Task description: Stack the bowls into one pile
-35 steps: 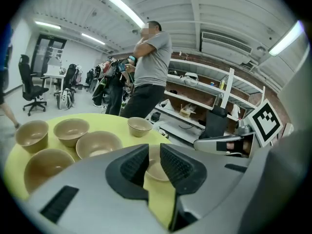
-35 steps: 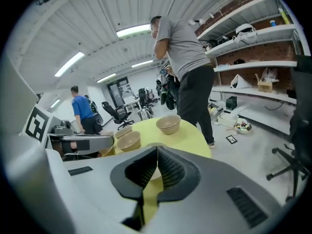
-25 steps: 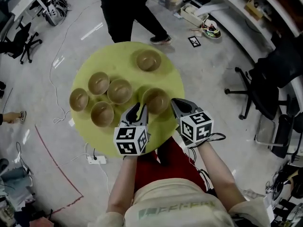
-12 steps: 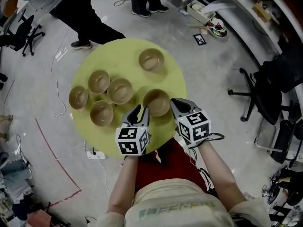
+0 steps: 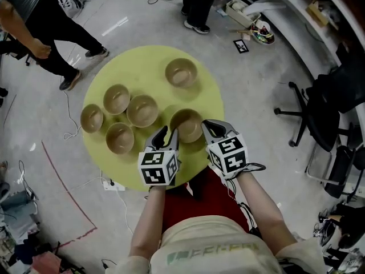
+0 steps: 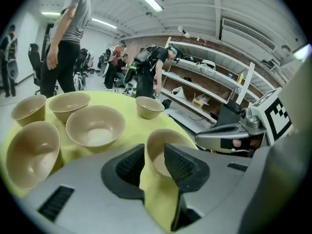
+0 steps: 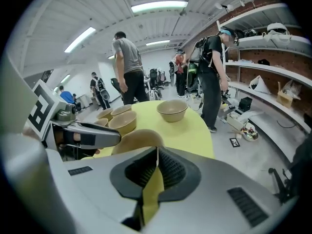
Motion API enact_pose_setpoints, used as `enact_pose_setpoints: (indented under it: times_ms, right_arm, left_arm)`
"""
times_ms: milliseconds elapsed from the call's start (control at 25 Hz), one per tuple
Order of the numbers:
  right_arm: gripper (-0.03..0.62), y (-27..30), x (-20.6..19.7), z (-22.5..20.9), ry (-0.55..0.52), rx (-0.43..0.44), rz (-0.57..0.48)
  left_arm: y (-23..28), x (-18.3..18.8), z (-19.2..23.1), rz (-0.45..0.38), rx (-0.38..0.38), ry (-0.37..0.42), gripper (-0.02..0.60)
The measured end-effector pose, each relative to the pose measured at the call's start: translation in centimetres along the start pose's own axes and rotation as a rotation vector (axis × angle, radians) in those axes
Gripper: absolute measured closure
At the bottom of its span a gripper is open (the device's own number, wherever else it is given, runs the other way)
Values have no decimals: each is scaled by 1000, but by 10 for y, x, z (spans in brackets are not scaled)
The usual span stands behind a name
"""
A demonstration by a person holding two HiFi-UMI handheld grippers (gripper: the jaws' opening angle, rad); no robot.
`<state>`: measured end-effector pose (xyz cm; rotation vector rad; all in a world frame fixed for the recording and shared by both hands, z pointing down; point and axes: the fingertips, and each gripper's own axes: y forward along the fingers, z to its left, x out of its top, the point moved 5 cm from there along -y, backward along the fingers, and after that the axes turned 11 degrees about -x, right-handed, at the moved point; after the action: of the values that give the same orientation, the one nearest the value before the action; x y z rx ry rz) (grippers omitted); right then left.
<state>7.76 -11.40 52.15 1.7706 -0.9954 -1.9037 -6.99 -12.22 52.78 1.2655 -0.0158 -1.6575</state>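
Note:
Six tan bowls stand apart on a round yellow-green table [image 5: 145, 67]. The nearest bowl [image 5: 186, 124] lies between my two grippers. My left gripper [image 5: 167, 131] sits at that bowl's left side; its jaws have just been opening, and in the left gripper view [image 6: 155, 152] the bowl's [image 6: 171, 136] near rim shows in the gap without being pinched. My right gripper [image 5: 209, 125] is at the bowl's right side. Its pads meet at the tips [image 7: 156, 152] with nothing between them, and the bowl [image 7: 136, 139] lies just beyond. One bowl [image 5: 181, 72] stands alone at the far side, and several others [image 5: 142, 110] cluster at the left.
People stand and walk on the floor beyond the table [image 5: 34, 33]. An office chair [image 5: 319, 104] is at the right, with shelving behind it. A power strip [image 5: 114, 192] and cables lie on the floor by the table's near left edge.
Both grippers have sunk a little toward the nearest bowl, and the right one has rolled slightly. The people beyond the table have walked to other spots.

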Motion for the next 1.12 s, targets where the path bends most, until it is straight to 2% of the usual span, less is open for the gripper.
enact_pose_setpoints:
  times_ms: [680, 920, 1000, 1120]
  right_arm:
    - [556, 15, -2, -8, -32, -21, 125]
    - [554, 17, 2, -8, -35, 6, 170]
    - [554, 16, 3, -8, -39, 17, 182]
    - [554, 16, 3, -8, -40, 26, 204]
  left_arm:
    - [13, -5, 7, 44, 7, -43, 445]
    - [17, -8, 11, 69, 20, -54, 445]
    - [18, -9, 12, 77, 30, -61, 449]
    - [19, -9, 14, 74, 43, -71, 487]
